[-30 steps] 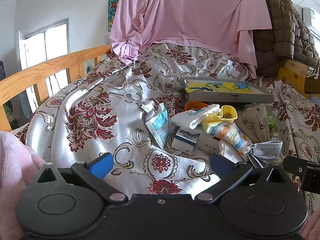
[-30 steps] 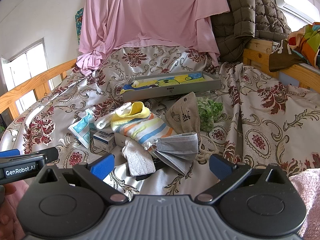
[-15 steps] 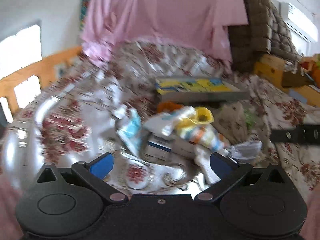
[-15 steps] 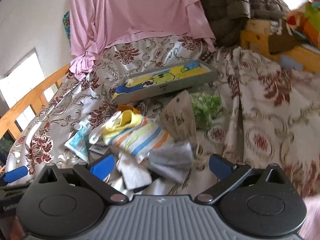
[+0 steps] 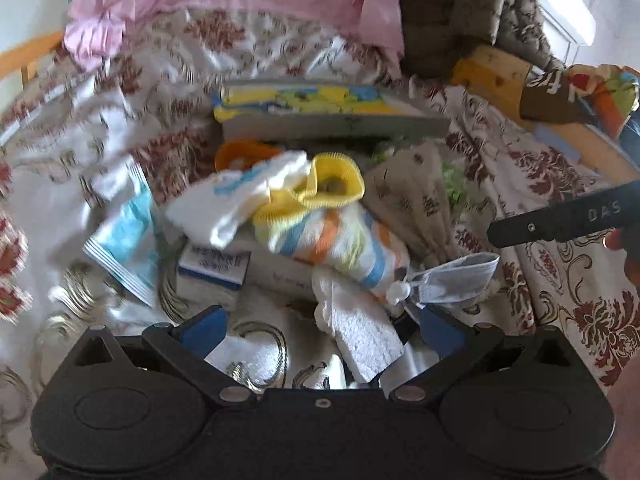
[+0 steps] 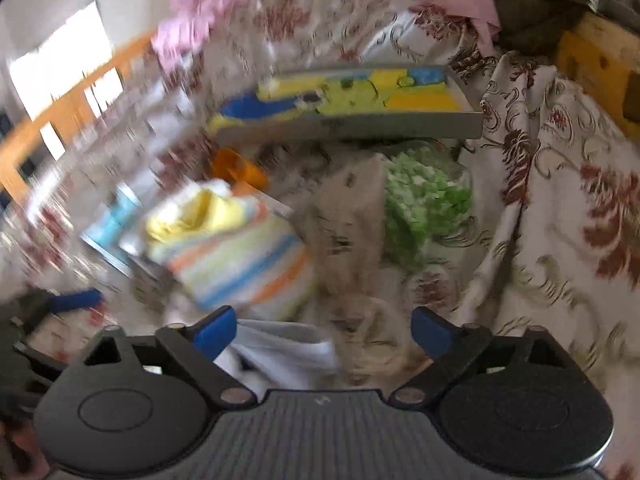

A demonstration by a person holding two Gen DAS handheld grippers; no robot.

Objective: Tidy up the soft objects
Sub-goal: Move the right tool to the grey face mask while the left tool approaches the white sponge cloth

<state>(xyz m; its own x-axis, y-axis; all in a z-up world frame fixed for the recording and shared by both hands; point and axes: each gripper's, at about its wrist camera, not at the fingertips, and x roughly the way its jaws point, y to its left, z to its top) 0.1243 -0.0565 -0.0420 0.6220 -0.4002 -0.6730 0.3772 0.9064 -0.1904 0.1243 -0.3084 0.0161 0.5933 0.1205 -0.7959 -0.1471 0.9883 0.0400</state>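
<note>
Both tongs are empty, so by the look of it the sorting has hardly begun. The left tongs (image 5: 320, 330) gape wide over the near edge of the pile, with a white sponge (image 5: 362, 338) lying on the bed between the blue pads (image 5: 202, 328), which do not seem to press on it. The right tongs (image 6: 322, 330) are wide too, though they have just been closing a little; a mask (image 6: 280, 346) and the foot of a beige cloth (image 6: 352, 240) lie between the pads, not gripped. Further out, the soft things lie heaped together on the floral bedspread (image 5: 560, 264): a striped sock (image 5: 336, 236) with a yellow cuff, a white sock (image 5: 240, 204) across it, the beige cloth and a green bag (image 6: 424, 204) to their right. Mixed in are a small box (image 5: 214, 266) and a blue-and-white packet (image 5: 128, 236), which may not belong with the soft lot. Behind the heap sits a grey tray (image 6: 352, 126) lined in yellow and blue; it is the likely destination, and none of the heap's items appears to be in it. Judging from this, every item remains to be picked and placed, the sponge or mask being nearest to hand.
</note>
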